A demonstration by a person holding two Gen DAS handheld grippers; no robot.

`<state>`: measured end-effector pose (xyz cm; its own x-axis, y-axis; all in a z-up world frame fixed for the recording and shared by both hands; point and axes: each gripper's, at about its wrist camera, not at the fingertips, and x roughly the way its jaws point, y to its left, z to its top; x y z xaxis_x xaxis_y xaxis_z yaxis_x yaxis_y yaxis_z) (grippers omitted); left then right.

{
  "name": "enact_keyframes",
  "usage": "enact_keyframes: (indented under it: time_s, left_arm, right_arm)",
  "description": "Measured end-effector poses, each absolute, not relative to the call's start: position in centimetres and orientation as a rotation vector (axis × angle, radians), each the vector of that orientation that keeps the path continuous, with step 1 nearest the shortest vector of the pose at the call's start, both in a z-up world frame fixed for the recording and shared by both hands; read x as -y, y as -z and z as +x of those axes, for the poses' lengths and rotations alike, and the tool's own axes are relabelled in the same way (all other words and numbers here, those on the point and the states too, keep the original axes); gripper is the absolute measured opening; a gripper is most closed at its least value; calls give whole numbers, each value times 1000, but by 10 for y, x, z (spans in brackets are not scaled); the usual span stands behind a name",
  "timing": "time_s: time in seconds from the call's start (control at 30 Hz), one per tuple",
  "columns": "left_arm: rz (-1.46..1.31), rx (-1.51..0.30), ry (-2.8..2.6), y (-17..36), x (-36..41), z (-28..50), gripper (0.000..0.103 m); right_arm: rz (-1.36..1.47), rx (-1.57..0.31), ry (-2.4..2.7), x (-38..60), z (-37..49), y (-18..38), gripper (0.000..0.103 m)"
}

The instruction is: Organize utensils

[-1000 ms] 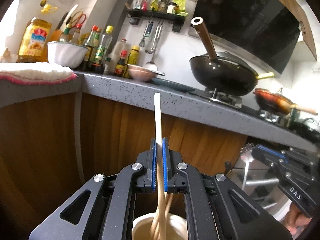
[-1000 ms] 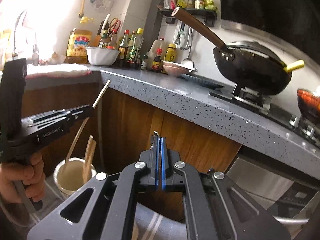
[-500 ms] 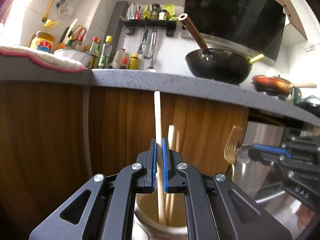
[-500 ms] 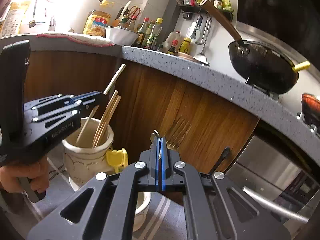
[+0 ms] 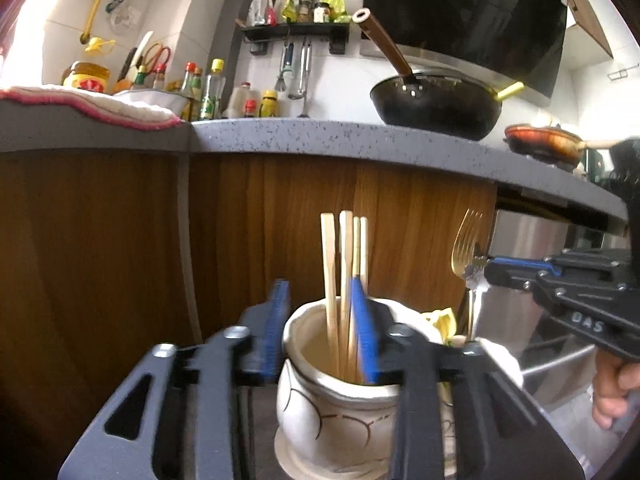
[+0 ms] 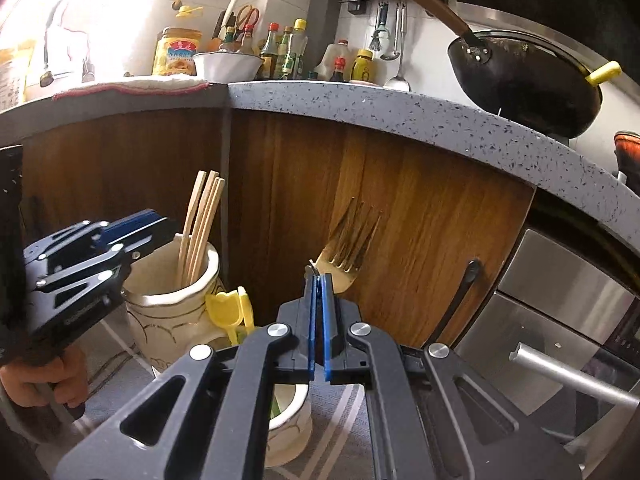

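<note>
Since the earlier frames, both hands have come down, so the counter edge now sits high in each view, and the chopstick that the left gripper [image 5: 322, 328] clamped now stands loose in the cream ceramic jar [image 5: 340, 404] with three others. Its jaws have just been opening: they stand apart, with the chopsticks [image 5: 344, 280] upright between and just beyond them. The right blue pad overlaps the nearest stick, but whether it touches I cannot tell.

From the right wrist view, the same chopsticks [image 6: 200, 224] lean slightly right in the jar [image 6: 168, 304], which stands on a striped cloth [image 6: 344, 432] at the foot of the wooden cabinet front [image 6: 420, 216]. The left gripper [image 6: 156, 228] sits at the jar's left rim, held by a hand [image 6: 40, 380].

The right gripper [image 6: 318, 312] is closed on a gold fork [image 6: 348, 248], pinched at the neck with the tines pointing up and away. From the left wrist view that fork [image 5: 466, 248] stands upright to the right of the jar, well apart from the chopsticks, with the right gripper [image 5: 486, 270] reaching in from the right edge. Below the fork is a second, lower cream pot [image 6: 288, 416], and a yellow plastic utensil [image 6: 228, 312] rises between the two vessels.

Farther off, a speckled grey countertop [image 5: 320, 136] carries a black wok [image 5: 436, 108], sauce bottles [image 5: 208, 88] and a folded towel [image 5: 92, 104].
</note>
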<state>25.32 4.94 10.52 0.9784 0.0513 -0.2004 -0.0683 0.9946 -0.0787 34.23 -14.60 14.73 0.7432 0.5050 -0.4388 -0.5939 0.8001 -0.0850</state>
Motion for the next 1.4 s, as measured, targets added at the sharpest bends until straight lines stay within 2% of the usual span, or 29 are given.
enact_keyframes:
  time_s: [0.1, 0.2, 0.37, 0.6, 0.87, 1.07, 1.2, 1.3, 1.4]
  left_arm:
    - [-92, -189, -63, -109, -52, 240, 47]
    - [-124, -200, -67, -110, -58, 223, 48]
    - [-110, -286, -72, -100, -52, 195, 49]
    - [-135, -547, 23, -58, -38, 189, 49]
    - [-113, -646, 72, -38, -18, 182, 49]
    - [-75, -730, 117, -24, 0, 177, 49]
    - [-23, -803, 161, -9, 14, 176, 49]
    - [-4, -846, 178, -1, 20, 177, 36]
    - [35, -852, 189, 4, 26, 175, 29]
  right_arm:
    - [-204, -415, -606, 152, 341, -150, 21]
    - [-151, -410, -602, 165, 332, -156, 28]
    - [-97, -447, -594, 186, 305, -153, 29]
    - [-103, -583, -622, 199, 272, -112, 29]
    - [-10, -723, -662, 214, 260, -64, 30]
    - [54, -822, -752, 210, 263, -43, 43]
    - [64, -871, -767, 201, 272, -32, 44]
    - [27, -891, -777, 187, 278, -24, 44]
    - [6, -935, -775, 177, 286, -17, 44]
